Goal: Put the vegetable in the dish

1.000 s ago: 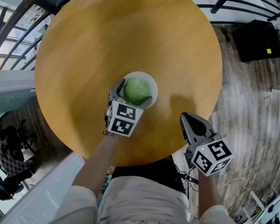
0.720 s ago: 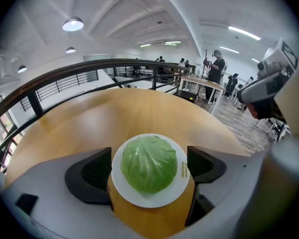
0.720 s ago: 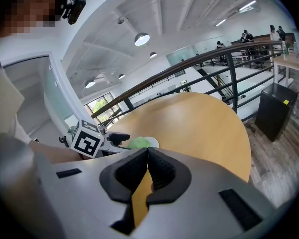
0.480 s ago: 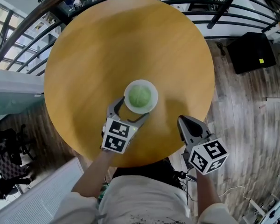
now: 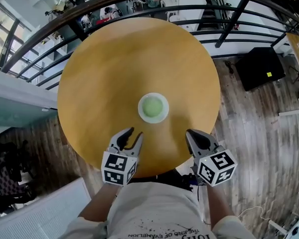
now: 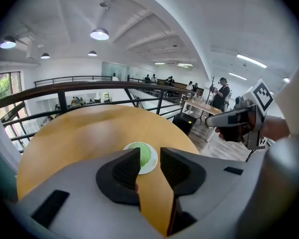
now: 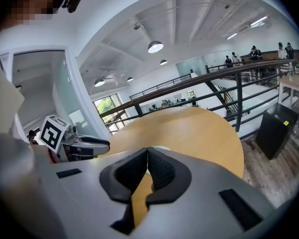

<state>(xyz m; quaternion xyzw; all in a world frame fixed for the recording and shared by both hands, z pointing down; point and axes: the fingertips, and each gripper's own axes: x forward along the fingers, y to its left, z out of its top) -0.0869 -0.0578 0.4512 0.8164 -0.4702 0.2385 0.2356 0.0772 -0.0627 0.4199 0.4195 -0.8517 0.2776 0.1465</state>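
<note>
Standing by railing (image 6: pixel 89 85): round wood tbl (image 5: pixel 139 59)

The vegetable (image 5: pixel 152 106) sits in the dish (image 5: pixel 141 109), which stands at the middle of the round table (image 5: pixel 114 68). A railing (image 5: pixel 232 21) curves behind the table's far edge. A box (image 5: pixel 259 67) stands on the floor (image 5: pixel 259 133) to the right.
</note>
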